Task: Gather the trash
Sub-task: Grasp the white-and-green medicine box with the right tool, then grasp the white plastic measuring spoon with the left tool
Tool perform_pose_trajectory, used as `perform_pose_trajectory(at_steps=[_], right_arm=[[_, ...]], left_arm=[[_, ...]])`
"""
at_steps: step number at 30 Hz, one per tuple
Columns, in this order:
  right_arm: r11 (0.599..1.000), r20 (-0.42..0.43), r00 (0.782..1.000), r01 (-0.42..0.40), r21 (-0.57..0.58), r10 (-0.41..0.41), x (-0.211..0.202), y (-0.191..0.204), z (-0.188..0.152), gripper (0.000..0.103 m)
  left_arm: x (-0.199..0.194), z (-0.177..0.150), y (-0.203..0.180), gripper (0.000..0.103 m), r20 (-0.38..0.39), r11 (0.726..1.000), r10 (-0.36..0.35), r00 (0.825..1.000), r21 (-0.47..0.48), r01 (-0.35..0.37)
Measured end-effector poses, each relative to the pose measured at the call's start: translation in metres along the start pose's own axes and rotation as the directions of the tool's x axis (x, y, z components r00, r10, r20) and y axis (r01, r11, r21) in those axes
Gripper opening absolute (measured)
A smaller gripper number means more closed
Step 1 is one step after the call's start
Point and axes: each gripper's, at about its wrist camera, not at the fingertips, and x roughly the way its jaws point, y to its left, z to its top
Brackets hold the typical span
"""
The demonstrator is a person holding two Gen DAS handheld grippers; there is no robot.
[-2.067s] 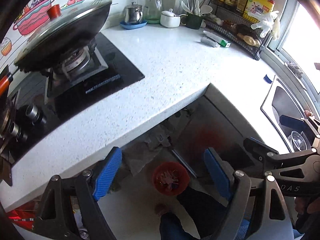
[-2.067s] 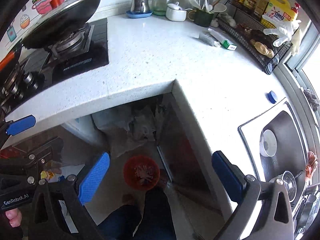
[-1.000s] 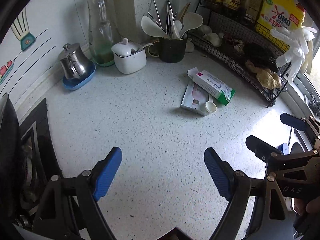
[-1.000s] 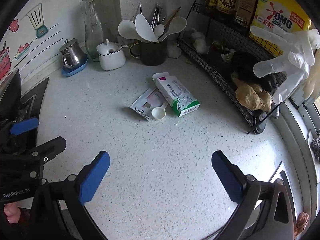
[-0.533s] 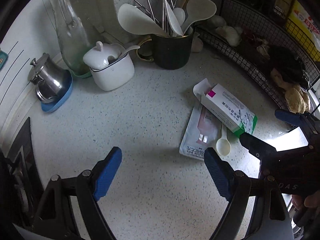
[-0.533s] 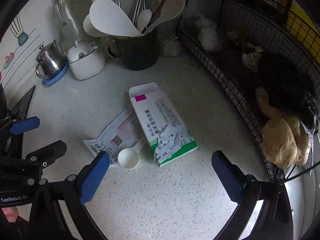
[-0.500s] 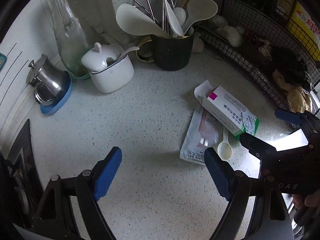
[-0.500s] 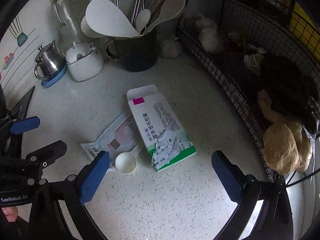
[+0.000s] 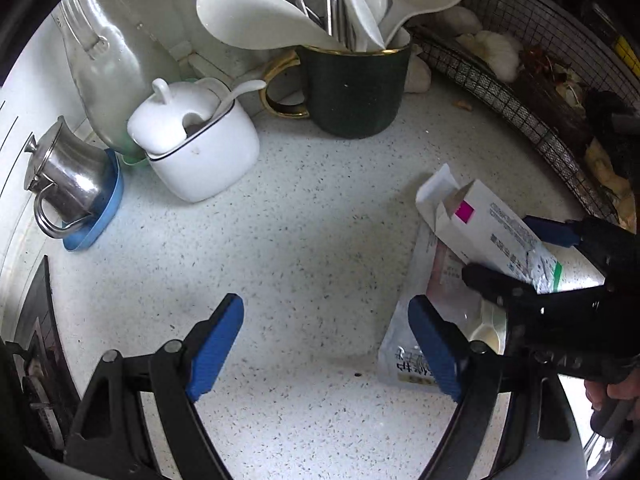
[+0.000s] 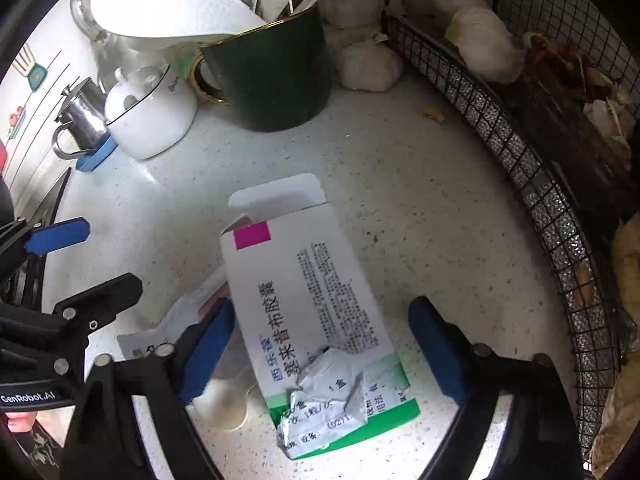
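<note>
Your right hand-held gripper (image 10: 320,344) straddles box (image 10: 308,300) on worktop (image 10: 440,240), jaws just closing, pads not yet touching. Your left hand-held gripper (image 9: 326,344) spread over bare worktop; sachet (image 9: 420,328) and spoon (image 10: 220,404) beside box.

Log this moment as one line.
right tool: closing around medicine box, not gripping | left tool: open, empty | sachet, spoon: on counter

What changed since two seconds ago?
Both claws swung from the floor bin view to the counter corner and dropped toward the trash. Right claw now straddles the medicine box, jaws just closing, not yet gripping. Left claw stays open. Box, sachet, spoon unmoved.
</note>
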Motion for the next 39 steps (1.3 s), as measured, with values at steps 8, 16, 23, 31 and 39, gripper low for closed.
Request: perform_pose_trajectory(at_steps=[8,16,23,31,39], right_arm=[[0.999,0.014,1.0,0.017,0.05,-0.017,-0.034,0.005,-0.031,0.063],[0.978,0.041,0.991,0.116,0.174,-0.125,-0.076,-0.013,-0.071,0.063],[0.951,0.002,0.984,0.172,0.255,-0.178,-0.065,-0.041,-0.078,0.063],[0.939,-0.014,0.985,0.166,0.302,-0.17,-0.058,-0.049,-0.082,0.063],[0.934,-0.02,0.985,0.168,0.316,-0.17,-0.063,-0.056,-0.09,0.063]], left_arm=[[-0.021,-0.016,-0.019,0.083,0.01,0.998,-0.028,1.0,0.063,0.027],[-0.034,-0.022,-0.056,0.083,0.002,0.973,-0.147,0.989,0.178,0.145],[-0.015,-0.022,-0.09,0.083,-0.081,0.942,-0.176,0.981,0.276,0.191],[0.005,-0.014,-0.106,0.083,-0.118,0.922,-0.225,0.967,0.295,0.25],[0.008,-0.014,-0.115,0.029,-0.109,0.918,-0.224,0.968,0.311,0.248]])
